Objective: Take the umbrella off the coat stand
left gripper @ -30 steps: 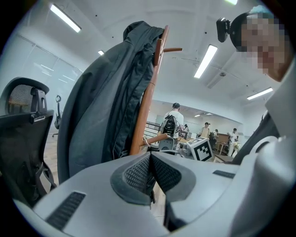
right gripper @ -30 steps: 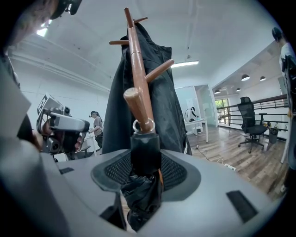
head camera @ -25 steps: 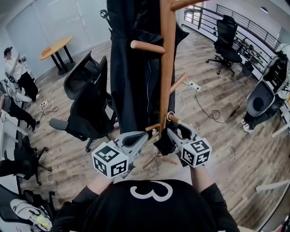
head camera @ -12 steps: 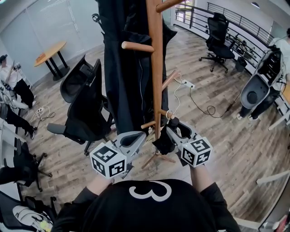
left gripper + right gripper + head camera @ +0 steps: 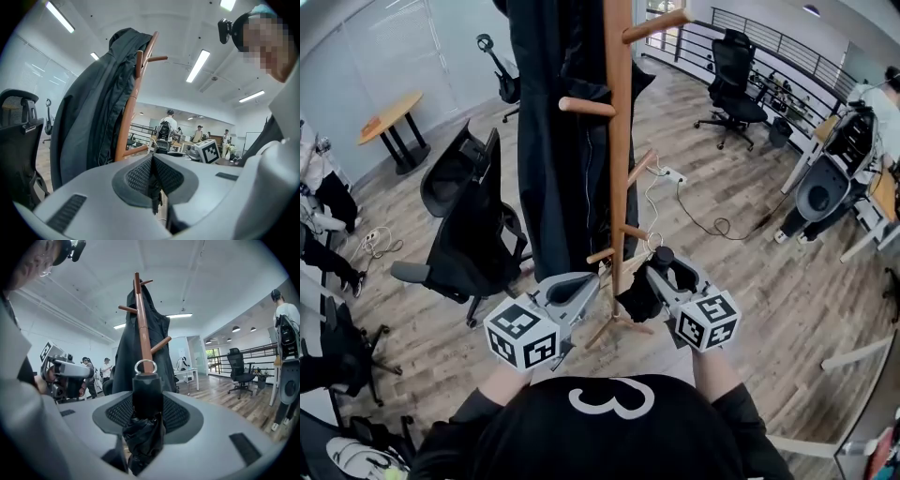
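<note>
Indoors, above wood-plank floor [image 5: 741,272], right tongs [image 5: 659,264] clamp the umbrella [image 5: 639,298] beside the coat stand [image 5: 619,141]; left tongs [image 5: 592,281] closed.

Bright, even indoor light from ceiling strip lamps [image 5: 199,65], blown white. Fisheye bend at all edges; black corner vignette in both gripper views. Shadows soft.
</note>
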The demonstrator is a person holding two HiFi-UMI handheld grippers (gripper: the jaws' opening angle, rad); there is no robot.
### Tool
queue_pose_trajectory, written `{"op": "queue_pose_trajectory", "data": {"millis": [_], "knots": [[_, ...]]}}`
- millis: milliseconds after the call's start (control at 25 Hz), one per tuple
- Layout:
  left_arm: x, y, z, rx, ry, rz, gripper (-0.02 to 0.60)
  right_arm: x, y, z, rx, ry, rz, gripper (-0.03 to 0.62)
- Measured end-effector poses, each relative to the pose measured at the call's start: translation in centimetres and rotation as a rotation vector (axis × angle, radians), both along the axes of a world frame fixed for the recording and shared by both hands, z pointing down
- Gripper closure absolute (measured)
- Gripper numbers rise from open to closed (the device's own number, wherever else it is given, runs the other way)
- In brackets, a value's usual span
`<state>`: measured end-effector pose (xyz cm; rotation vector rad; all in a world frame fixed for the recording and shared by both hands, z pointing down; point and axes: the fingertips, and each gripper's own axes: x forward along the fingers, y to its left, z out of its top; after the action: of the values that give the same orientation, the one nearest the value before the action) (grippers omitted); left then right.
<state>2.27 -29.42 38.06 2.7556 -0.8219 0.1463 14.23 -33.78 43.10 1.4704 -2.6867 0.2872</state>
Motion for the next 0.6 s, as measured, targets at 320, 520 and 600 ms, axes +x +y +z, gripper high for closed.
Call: {"op": "queue_pose_trajectory", "data": {"millis": [320, 520, 600], "knots": [[-0.3, 2.8, 0.1, -0.01, 0.02, 0.072, 0.565, -0.4, 4.8, -1.3, 0.025, 0.003, 0.059, 0.396], [-1.1, 4.4, 0.6, -0.021, 0.026, 0.106, 0.565, -1.4, 7.8, -1.5, 0.016, -0.023, 0.08, 0.396], [-1.3, 5.2, 0.8, -0.027, 0.029, 0.123, 0.565, -1.9, 9.1, -1.6, 0.013, -0.022, 0.089, 0.396]]}}
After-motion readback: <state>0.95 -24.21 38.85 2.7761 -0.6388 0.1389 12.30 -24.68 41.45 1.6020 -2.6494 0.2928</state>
